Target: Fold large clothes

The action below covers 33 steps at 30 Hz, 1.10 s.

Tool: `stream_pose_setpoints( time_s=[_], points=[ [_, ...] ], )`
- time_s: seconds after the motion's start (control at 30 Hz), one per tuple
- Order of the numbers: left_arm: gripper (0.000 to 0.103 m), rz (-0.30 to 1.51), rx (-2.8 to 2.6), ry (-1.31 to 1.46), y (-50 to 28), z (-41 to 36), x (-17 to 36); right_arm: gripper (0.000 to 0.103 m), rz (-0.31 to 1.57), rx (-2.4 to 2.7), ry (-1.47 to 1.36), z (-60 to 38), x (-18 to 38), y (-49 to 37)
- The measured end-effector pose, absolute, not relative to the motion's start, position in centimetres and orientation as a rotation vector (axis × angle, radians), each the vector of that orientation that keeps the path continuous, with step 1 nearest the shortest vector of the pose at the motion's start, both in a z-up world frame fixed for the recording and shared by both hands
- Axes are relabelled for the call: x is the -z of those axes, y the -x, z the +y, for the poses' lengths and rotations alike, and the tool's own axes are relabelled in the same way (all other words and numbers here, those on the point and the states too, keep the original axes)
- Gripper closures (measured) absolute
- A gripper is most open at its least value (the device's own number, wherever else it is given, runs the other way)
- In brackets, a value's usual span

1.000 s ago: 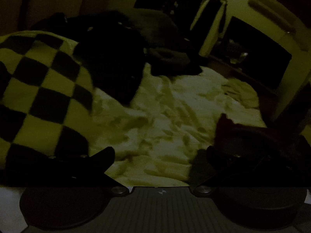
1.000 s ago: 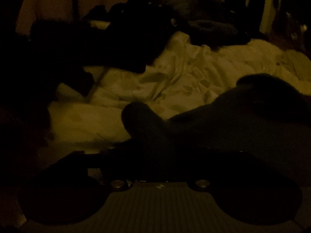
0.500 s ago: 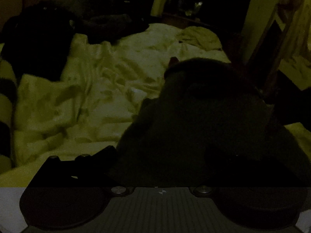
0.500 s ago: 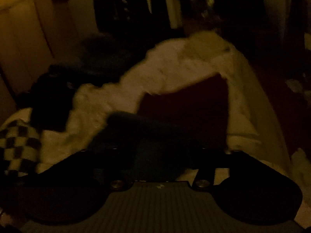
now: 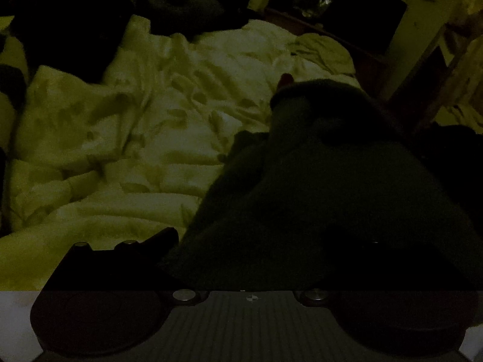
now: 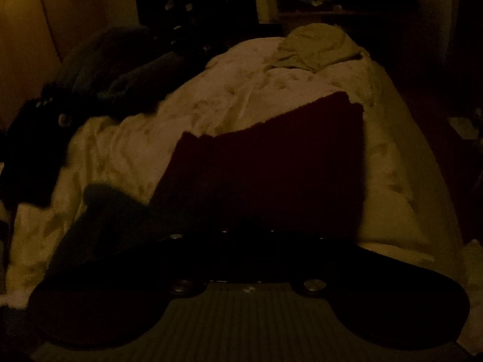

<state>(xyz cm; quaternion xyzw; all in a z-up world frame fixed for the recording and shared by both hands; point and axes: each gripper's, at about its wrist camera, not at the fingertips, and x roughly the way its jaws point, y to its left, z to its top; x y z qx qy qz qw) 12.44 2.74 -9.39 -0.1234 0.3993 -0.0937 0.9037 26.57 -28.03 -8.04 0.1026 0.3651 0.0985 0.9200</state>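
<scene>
Dark garment draped over your L tongs, maroon piece under the R, both on the bed.

The dark green, thick fleece-like garment (image 5: 332, 187) lies over the right half of your left tongs (image 5: 250, 241), on the pale crumpled leaf-print duvet (image 5: 145, 126); can't tell if they're clenched on it, one finger is buried. Right tongs (image 6: 247, 235) sit at the near edge of the flat dark maroon rectangular cloth (image 6: 265, 166); too dark to tell their grip. Before folding, get both corners pinched w/ equal tension, lift low, lay edge to edge, avoid snagging the duvet.
</scene>
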Motion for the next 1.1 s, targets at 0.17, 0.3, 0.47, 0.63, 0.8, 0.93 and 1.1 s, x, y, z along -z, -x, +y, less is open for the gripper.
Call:
stream_pose_setpoints(
  time_s=[0.17,0.3,0.47,0.63,0.8,0.93,1.1],
  points=[
    [0.0,0.825,0.201,0.264,-12.5,2.9,9.5,0.044,0.719,-0.213,-0.398,-29.7,8.2,-25.1],
    [0.0,0.825,0.203,0.266,-12.5,3.0,9.5,0.039,0.61,-0.365,-0.477,-31.5,7.4,-21.5],
    [0.0,0.822,0.198,0.249,-12.5,2.7,9.5,0.075,0.722,-0.425,-0.43,-30.6,9.2,-23.1],
    [0.0,0.819,0.201,0.246,-12.4,2.7,9.6,0.091,0.704,-0.273,-0.386,-29.9,9.9,-26.0],
    [0.0,0.823,0.205,0.246,-12.5,2.8,9.7,0.083,0.684,-0.188,-0.233,-27.5,11.2,-26.2],
    [0.0,0.826,0.213,0.264,-12.5,3.1,9.7,0.047,0.657,-0.228,-0.272,-27.7,10.6,-24.9],
    [0.0,0.843,0.218,0.349,-12.2,4.7,8.0,0.021,0.673,-0.179,-0.465,-30.3,8.7,-21.9]
  ],
)
